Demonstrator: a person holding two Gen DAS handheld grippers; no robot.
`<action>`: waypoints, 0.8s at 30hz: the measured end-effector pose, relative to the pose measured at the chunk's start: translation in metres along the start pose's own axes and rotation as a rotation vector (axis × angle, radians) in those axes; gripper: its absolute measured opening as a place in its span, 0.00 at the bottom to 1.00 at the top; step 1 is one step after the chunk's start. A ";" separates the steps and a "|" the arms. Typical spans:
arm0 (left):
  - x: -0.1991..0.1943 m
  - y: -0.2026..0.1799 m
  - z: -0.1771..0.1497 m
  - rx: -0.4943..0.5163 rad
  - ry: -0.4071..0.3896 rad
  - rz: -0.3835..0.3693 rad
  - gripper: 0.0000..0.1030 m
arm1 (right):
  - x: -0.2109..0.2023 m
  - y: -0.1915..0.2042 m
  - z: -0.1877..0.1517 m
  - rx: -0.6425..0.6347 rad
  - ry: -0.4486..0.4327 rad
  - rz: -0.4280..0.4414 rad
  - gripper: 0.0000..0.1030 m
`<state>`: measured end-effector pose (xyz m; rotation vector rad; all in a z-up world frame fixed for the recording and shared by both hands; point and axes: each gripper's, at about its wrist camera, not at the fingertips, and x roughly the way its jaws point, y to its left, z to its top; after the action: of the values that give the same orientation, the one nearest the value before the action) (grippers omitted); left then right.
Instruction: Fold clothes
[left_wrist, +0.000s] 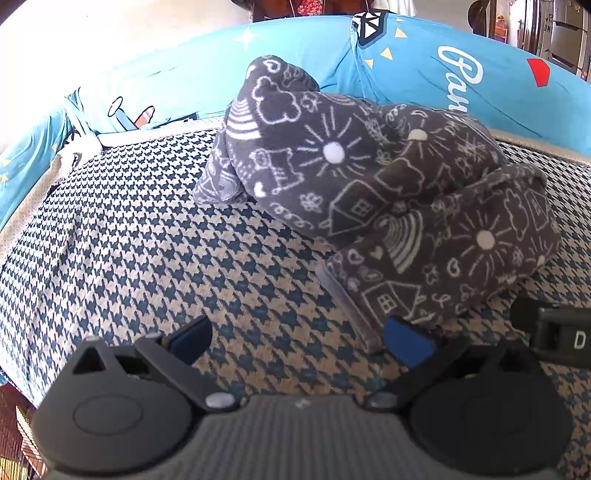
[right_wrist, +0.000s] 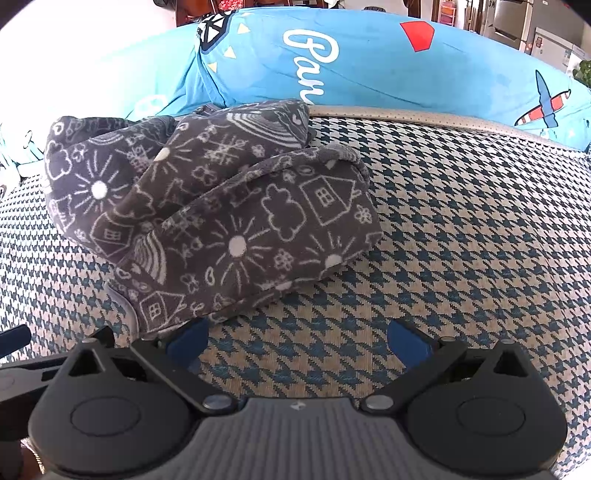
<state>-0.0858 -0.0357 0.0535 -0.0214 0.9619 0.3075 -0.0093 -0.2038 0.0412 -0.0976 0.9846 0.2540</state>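
While both tongs stand released, the left gripper (left_wrist: 299, 341) and right gripper (right_wrist: 297, 341) grasp nothing. Bunched on the houndstooth cover (left_wrist: 147, 240), the grey fleece garment (right_wrist: 221, 206) lies just beyond them, its near edge touching each gripper's inner finger. Behind it, a blue printed sheet (right_wrist: 388, 70) blocks the far side.
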 end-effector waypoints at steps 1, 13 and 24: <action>0.000 0.000 0.000 0.000 0.000 0.000 1.00 | 0.000 0.000 0.000 0.000 0.000 0.000 1.00; 0.000 0.000 0.000 0.001 -0.002 0.006 1.00 | 0.000 -0.001 0.000 -0.003 0.000 0.000 1.00; 0.002 -0.003 -0.002 0.007 -0.002 0.016 1.00 | 0.000 -0.001 0.000 -0.002 0.001 -0.003 1.00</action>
<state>-0.0861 -0.0380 0.0505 -0.0077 0.9617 0.3186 -0.0089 -0.2042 0.0412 -0.1009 0.9857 0.2522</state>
